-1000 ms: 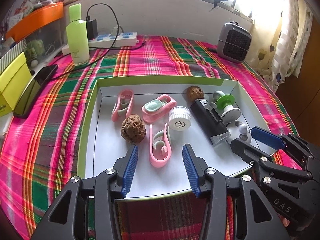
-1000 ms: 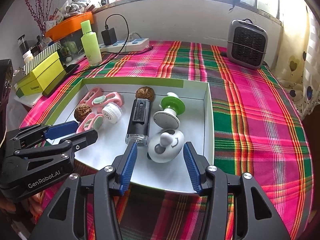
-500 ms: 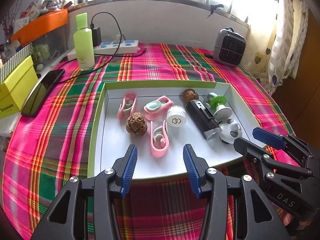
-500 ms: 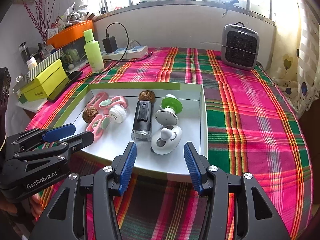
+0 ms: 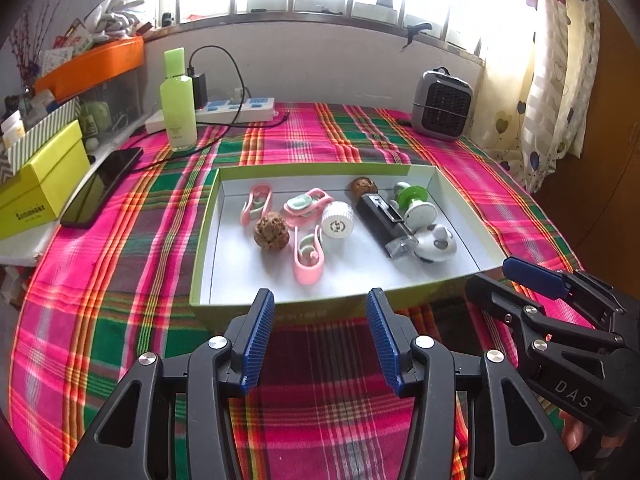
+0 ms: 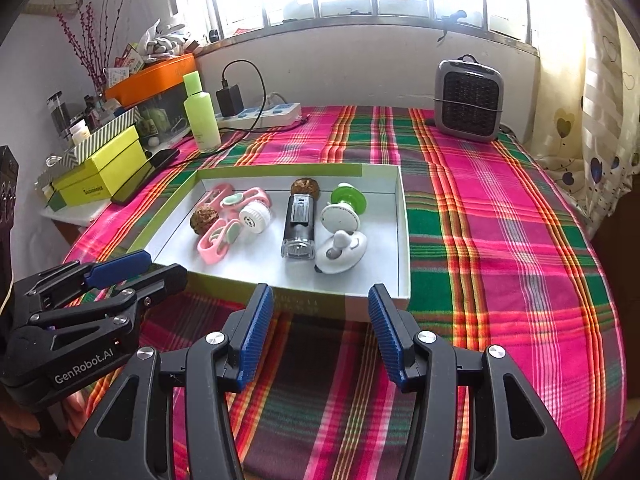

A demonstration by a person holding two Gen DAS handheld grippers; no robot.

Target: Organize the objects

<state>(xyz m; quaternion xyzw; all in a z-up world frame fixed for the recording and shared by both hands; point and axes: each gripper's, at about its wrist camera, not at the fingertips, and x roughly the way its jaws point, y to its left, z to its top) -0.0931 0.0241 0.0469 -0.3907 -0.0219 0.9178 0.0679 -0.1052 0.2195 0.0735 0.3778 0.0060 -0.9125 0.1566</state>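
Both the left gripper [image 5: 320, 336] and right gripper [image 6: 320, 334] hover jaws spread, empty, short of the green-rimmed box [image 5: 256, 307] holding clips, nuts, black lighter [image 5: 380, 220]; looks between picks, next needs reaching in for one item.

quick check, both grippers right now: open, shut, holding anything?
Left gripper: open, nothing between its jaws.
Right gripper: open, nothing between its jaws.

Yellow box [image 5: 36, 184] cut off at left edge.
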